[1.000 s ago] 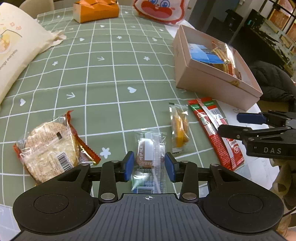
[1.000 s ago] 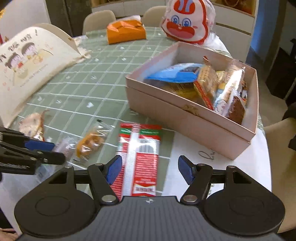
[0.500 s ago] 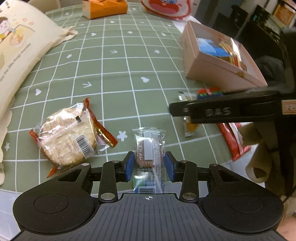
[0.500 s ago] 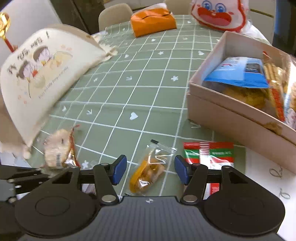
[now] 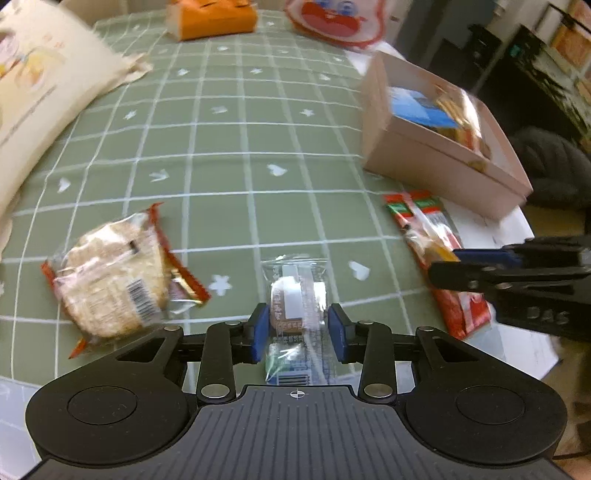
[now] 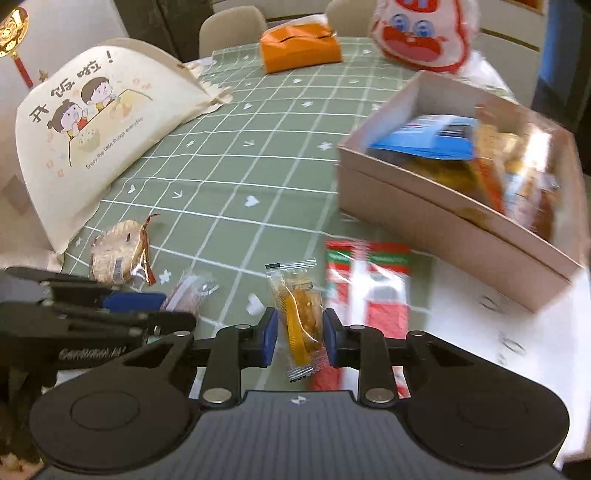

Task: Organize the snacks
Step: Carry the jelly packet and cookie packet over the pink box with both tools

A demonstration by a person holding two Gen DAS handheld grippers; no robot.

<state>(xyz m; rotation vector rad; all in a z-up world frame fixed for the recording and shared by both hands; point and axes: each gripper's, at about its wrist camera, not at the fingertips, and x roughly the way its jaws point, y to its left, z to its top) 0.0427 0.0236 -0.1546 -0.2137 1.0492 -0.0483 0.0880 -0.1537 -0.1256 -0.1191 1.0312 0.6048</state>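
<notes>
**Both grippers on small packets, box waiting to the right**

The snacks not yet put away lie loose on the green checked tablecloth. The right gripper has its blue pads clamped on the long sides of a slim clear packet of orange-yellow pieces; a crosswise hold suits a narrow, crinkly wrapper that would slip if taken by an end. The left gripper straddles a clear packet holding a small brown-and-white cake; its jaws are closing on that packet, but whether the pads press the wrapper yet cannot be told. Each gripper takes the snack on its own side, which keeps the two from crossing.

Just beside the orange-yellow packet lies a red, green and white packet, flat and near the table edge. Further left rests a round rice cracker in a clear, red-edged wrapper, apart from the rest.

Behind the red packet stands the open pink cardboard box, with a blue packet and other wrapped snacks already in it, so it is likely where the held packets are bound.

At the far side sit a cream printed bag, an orange tissue box and a red-and-white cartoon bag.
</notes>
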